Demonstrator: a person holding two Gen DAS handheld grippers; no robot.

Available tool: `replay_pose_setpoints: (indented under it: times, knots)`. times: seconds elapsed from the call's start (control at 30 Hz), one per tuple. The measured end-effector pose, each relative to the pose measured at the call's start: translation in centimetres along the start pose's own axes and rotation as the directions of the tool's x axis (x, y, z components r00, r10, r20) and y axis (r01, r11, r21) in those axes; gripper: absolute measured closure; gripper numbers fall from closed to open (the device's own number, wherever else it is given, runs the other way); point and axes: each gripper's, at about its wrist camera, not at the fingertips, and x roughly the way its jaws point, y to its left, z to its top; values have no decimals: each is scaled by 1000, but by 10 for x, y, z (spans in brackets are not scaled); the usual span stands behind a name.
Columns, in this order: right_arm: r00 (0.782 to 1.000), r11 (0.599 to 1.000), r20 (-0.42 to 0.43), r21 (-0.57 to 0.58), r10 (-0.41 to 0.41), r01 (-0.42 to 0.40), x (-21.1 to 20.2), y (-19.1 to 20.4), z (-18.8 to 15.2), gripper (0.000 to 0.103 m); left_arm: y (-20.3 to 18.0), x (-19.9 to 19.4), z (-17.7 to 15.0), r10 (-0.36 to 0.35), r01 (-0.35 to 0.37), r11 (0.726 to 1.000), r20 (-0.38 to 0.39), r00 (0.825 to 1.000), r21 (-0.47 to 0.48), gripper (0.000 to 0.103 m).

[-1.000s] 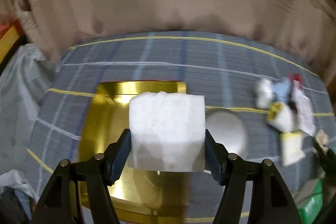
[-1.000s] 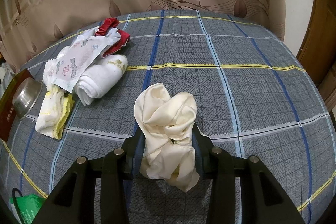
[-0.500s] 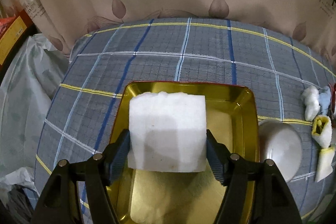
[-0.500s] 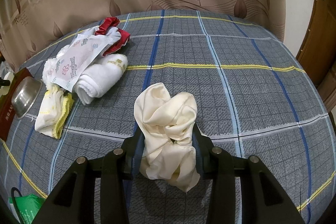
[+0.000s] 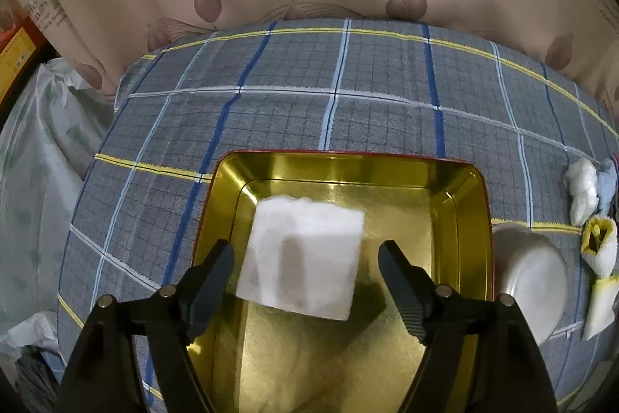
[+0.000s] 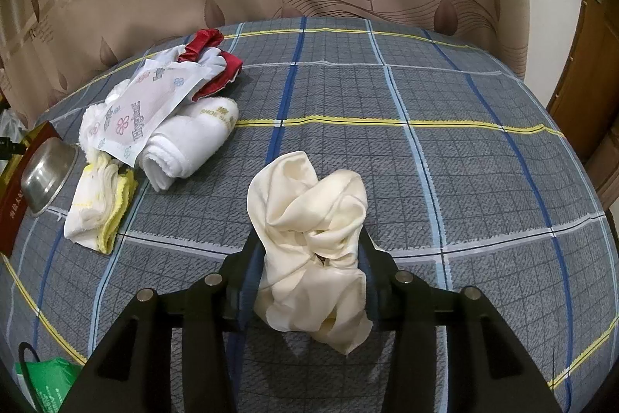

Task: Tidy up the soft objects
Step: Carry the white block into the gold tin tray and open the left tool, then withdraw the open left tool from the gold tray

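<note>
Two tongs: one per hand.
Left tongs [image 5: 305,268]: opening, white pad [image 5: 301,258] loose between, over gold tray [image 5: 470,219].
Right tongs [image 6: 311,268]: opening slightly, pressing cream cloth [image 6: 309,219].

The shallow gold metal tray [image 5: 470,219] runs off the bottom edge; the crumpled green plastic bag [image 6: 46,384] is cropped.
</note>
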Motion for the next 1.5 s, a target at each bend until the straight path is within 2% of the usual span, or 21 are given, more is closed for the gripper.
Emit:
replay_pose_setpoints:
  times: [0.27,0.4,0.47,0.67,0.73,0.93,1.0,1.1,1.23,1.33,1.4,1.5]
  knots:
    - [1000,1000,0,-3,-2,2,0,2,0,61,6,-13,-7,-9,9,1000,13,1000,-24,24]
    - [1000,1000,-1,-3,-2,2,0,2,0,61,10,-23,-17,87,-86,996,24,996,-35,24]
    - [1000,1000,-1,-3,-2,2,0,2,0,61,13,-27,-22,105,-104,994,27,994,-27,24]
    - [1000,1000,-2,-3,-2,2,0,2,1,61,30,-43,-40,26,-21,997,66,997,-76,24]
    - [1000,1000,-5,-8,-3,3,0,1,1,61,35,-49,-45,28,-20,995,84,996,-97,24]
    - [1000,1000,-25,-19,-7,7,0,4,3,61,30,-60,-61,29,-28,999,116,993,-16,24]
    - [999,1000,-36,-4,-5,5,-1,3,6,61,27,-63,-69,-21,20,1000,111,994,10,24]
    - [999,1000,-51,2,-9,9,-2,2,10,61,27,-67,-81,-10,11,1000,116,993,-8,24]
    - [997,1000,-67,2,-26,26,-4,3,16,71,36,-72,-91,3,4,999,140,990,-49,24]
    - [996,999,-77,-2,-37,37,-8,6,20,81,46,-72,-96,7,6,995,130,991,-98,24]
    - [995,999,-92,-6,-46,45,-10,8,22,84,54,-71,-100,-2,19,991,126,992,-130,24]
    - [993,997,-96,-28,-71,69,-16,15,27,87,64,-76,-106,8,22,983,160,987,-182,24]
